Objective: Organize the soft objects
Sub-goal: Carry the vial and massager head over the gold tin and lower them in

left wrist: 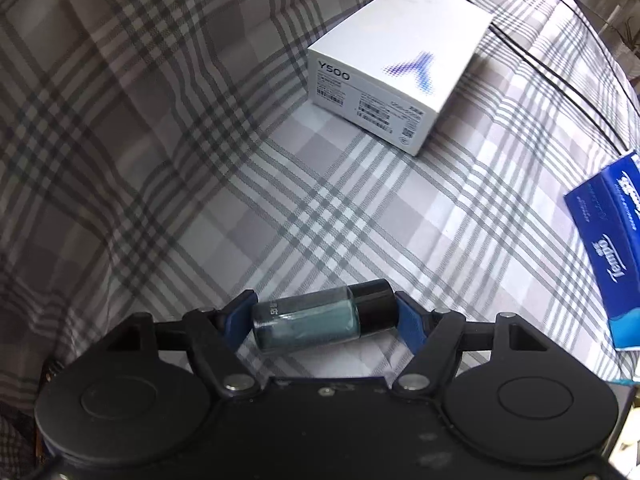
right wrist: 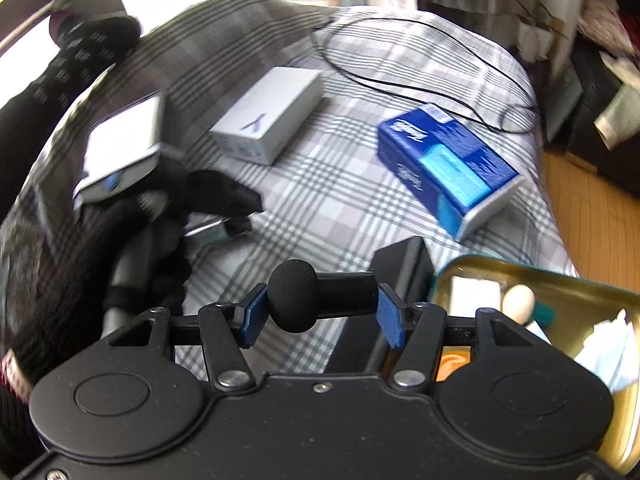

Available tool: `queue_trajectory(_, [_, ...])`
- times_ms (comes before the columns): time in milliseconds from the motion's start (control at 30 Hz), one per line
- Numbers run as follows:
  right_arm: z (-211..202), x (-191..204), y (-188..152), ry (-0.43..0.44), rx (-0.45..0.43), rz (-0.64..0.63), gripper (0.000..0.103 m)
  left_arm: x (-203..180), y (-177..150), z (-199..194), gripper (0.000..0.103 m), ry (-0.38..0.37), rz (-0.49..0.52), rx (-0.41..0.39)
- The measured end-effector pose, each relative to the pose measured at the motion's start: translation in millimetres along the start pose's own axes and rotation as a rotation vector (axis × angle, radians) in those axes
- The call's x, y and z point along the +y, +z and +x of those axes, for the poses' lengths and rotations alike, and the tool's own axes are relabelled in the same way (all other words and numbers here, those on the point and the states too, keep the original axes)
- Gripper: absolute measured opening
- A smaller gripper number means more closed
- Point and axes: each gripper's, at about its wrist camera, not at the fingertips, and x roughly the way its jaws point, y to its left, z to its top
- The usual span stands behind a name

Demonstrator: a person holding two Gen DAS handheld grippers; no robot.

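Left gripper [left wrist: 326, 318] fingers pinch a small glass vial [left wrist: 320, 320] endwise, above the plaid bedsheet [left wrist: 340, 208]. Right gripper [right wrist: 318, 312] fingers clamp a black foam-tipped microphone [right wrist: 316, 294] crosswise, beside an open tin [right wrist: 560, 280].

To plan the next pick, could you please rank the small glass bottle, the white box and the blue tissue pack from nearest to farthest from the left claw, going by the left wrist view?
1. Small glass bottle with a black cap: clamped crosswise in the left claw.
2. Blue tissue pack: lying on the bedsheet, off to the right.
3. White cardboard box: ahead, slightly right.
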Motion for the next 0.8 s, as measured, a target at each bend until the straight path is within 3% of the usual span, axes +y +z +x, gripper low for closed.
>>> queue_trajectory(100, [-4.1,-24.1,6.9,-0.045,-0.005,0.082,0.056,-8.3,-8.2,-18.6,0.07,-0.017,0.023,-0.019])
queue_trajectory(300, [-21.0,-76.3,14.1,-0.228,-0.057,0.17,0.056,-37.7,-26.9,-65.8,0.071,-0.09,0.119,-0.077])
queue_trajectory(467, [-34.1,-125.1,15.9,-0.295,-0.035,0.332,0.056,-73.3,-50.5,-106.0,0.071,-0.173,0.238,-0.116])
queue_trajectory(633, [-42.5,-148.5,13.8,-0.402,-0.025,0.341,0.056,-112.6,-80.5,-135.4,0.071,-0.263,0.361,-0.117])
queue_trajectory(800, [-49.3,-170.1,9.6,-0.371,0.006,0.41,0.056,-156.0,-113.9,-157.4,0.071,-0.322,0.467,-0.115])
